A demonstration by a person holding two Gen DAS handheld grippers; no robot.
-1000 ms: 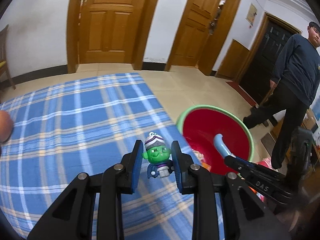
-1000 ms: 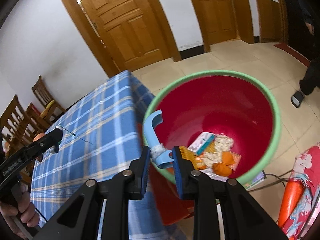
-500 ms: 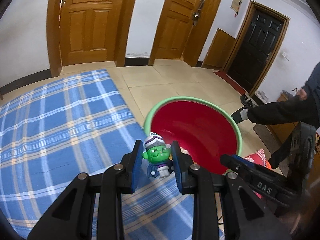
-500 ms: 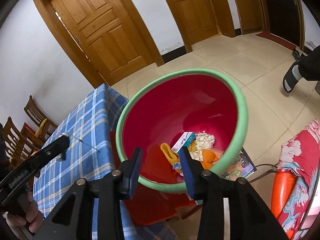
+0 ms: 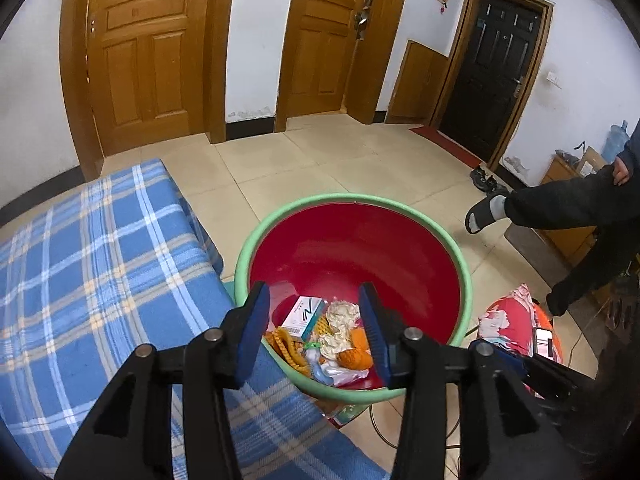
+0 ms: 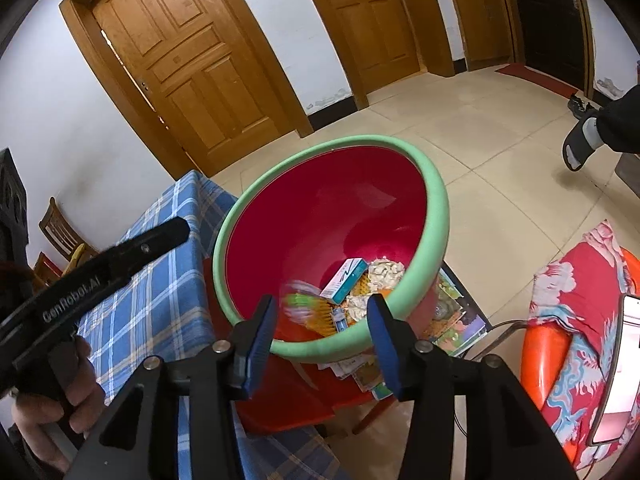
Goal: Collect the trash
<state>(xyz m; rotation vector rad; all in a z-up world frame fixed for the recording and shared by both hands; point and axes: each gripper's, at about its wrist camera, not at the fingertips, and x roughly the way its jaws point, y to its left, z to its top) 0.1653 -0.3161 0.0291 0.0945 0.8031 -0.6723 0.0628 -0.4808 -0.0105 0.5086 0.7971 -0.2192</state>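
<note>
Left tongs were seen spread over the near rim of a red basin with a green rim; the jaws were opening, nothing gripped between them. Right tongs were likewise spread and opening, nothing pinched, held just above the basin's near rim.

Trash was piled in the basin bottom, straight ahead of and below both tongs: a white-and-teal box, crumpled tissue, a yellow knitted piece, an orange lump and a pale blue plastic bit. In the right wrist view a blurred green and purple thing was caught just ahead of the left pad, inside the basin; what it was could not be told for sure.

A table with a blue plaid cloth lay to the left of the tongs, its edge just beside the basin. The basin was set on a red stool. In the right wrist view the left tongs' black body was seen at far left over the cloth, held by a hand. To the right of the tongs a red patterned cloth was draped over something orange. Printed papers lay on the floor under the basin's right side. Further right, a person's dark trouser leg and slipper were seen on the tiled floor. Wooden doors stood beyond.
</note>
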